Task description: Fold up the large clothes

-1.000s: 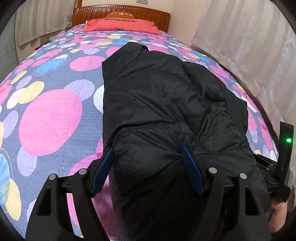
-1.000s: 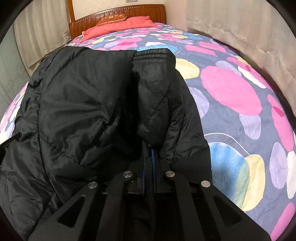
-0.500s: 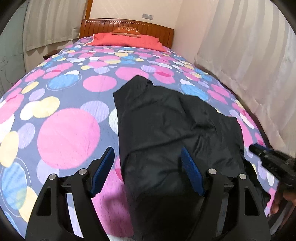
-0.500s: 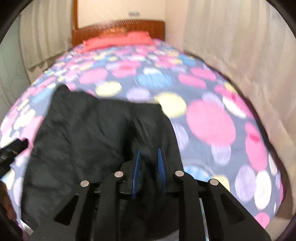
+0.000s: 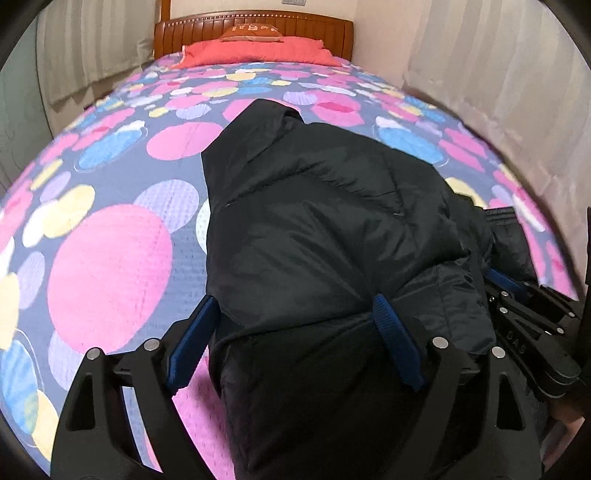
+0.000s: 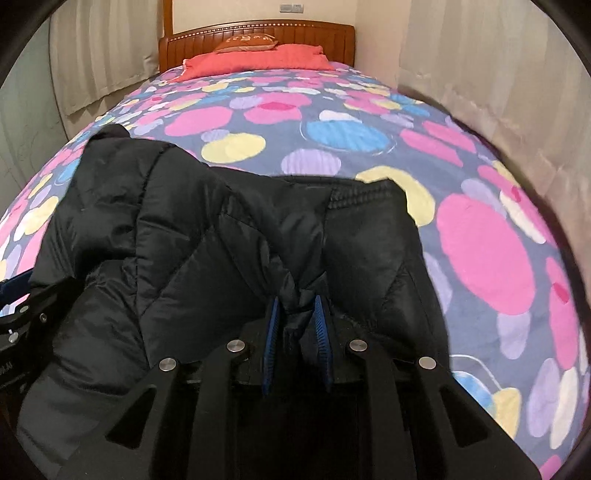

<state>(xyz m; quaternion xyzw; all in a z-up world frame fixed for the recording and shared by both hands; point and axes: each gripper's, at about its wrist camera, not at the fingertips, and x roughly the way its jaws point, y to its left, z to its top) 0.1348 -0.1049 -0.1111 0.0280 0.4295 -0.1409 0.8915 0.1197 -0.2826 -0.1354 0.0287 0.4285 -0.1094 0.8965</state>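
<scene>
A black puffy jacket (image 5: 314,221) lies bunched lengthwise on the spotted bedspread (image 5: 110,258). My left gripper (image 5: 293,314) straddles a thick fold at the jacket's near end. Its jaws are opening, and both blue pads (image 5: 384,314) still dent the fabric. In the right wrist view the jacket (image 6: 184,240) fills the left and middle, its ribbed hem toward the far side. My right gripper (image 6: 295,314) is shut on a narrow pinch of that fabric. The right gripper (image 5: 517,295) also shows at the right edge of the left wrist view.
The bed runs away from me to a red pillow (image 5: 255,55) and a wooden headboard (image 5: 255,26). Pale curtains (image 5: 498,74) hang close along the bed's right side, and more curtains (image 6: 92,55) on the left. Bedspread (image 6: 480,240) lies bare right of the jacket.
Both grippers drew back from the jacket half a second ago and have come forward again. The right jaws went from fully shut to a narrow pinch. The left jaws stand wider.
</scene>
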